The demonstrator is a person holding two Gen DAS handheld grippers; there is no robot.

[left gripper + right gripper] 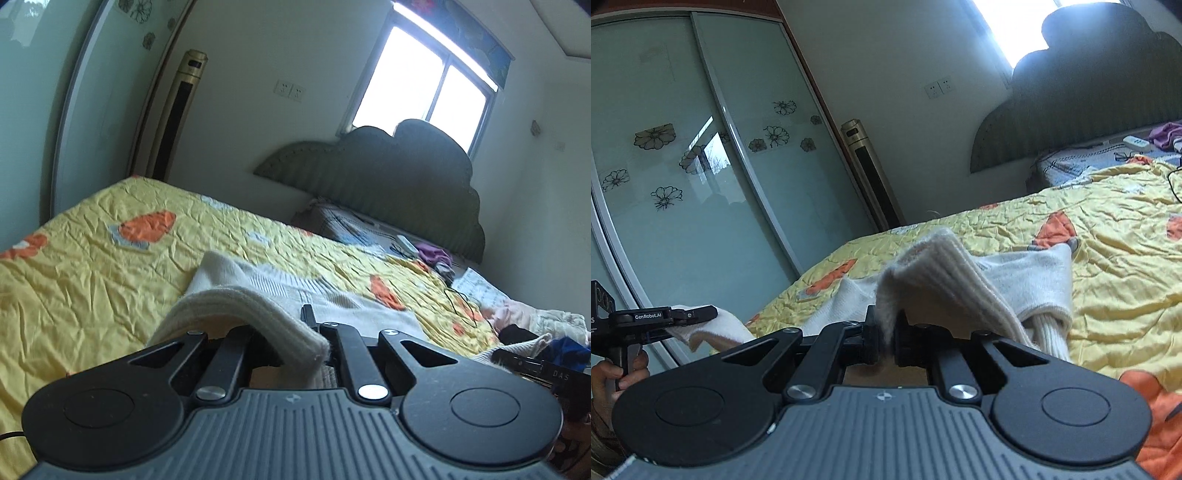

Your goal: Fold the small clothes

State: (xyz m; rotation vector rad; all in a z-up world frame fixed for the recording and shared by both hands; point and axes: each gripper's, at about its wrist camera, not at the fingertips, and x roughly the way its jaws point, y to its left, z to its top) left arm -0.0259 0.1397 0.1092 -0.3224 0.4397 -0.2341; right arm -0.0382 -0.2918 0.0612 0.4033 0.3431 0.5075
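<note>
- The white knit garment point(960, 273) lies on the yellow bedspread point(1108, 266), its long axis running from 8 toward 2 o'clock.
- The right gripper point(886, 343) is clamped on its ribbed hem.
- The left gripper point(284, 347) is closed on the hem's other corner.

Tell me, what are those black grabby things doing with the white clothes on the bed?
A person is folding a small cream knitted garment on the yellow bedspread. Each hand holds a hand-held gripper. The left hand-held gripper and the right hand-held gripper are both shut on a ribbed edge of the garment, lifting it off the bed. The rest of it lies on the bedspread, so the fold is not finished.
</note>
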